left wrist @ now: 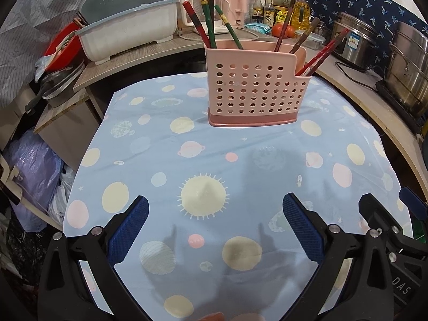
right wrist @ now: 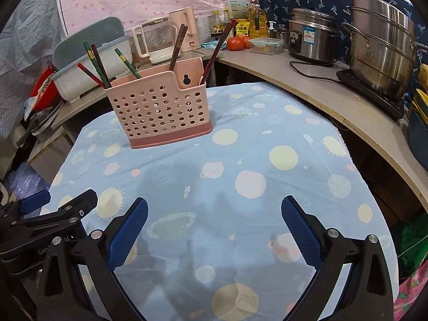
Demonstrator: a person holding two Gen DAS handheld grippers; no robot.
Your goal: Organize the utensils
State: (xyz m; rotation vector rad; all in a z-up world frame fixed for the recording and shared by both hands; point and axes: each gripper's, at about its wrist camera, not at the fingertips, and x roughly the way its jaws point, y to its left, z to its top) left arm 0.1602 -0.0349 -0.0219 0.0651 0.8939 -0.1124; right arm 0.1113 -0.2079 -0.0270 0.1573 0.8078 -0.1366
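A pink perforated utensil holder (left wrist: 254, 88) stands upright at the far middle of the table, and shows in the right wrist view (right wrist: 160, 112) too. Several red, green and brown chopsticks (left wrist: 207, 16) lean in its left, middle and right compartments; they also show in the right wrist view (right wrist: 99, 64). My left gripper (left wrist: 215, 206) is open and empty, low over the near part of the cloth. My right gripper (right wrist: 214, 207) is open and empty beside it. The right gripper shows at the left view's right edge (left wrist: 385, 214), and the left gripper at the right view's left edge (right wrist: 64, 203).
A blue planet-print cloth (left wrist: 160, 160) covers the table. Behind it runs a counter (right wrist: 307, 80) with a dish rack (left wrist: 128, 34), kettles (left wrist: 235, 5), bottles, tomatoes (right wrist: 235, 43), a rice cooker (right wrist: 313, 37) and steel pots (right wrist: 382, 48). Bags lie on the floor at left.
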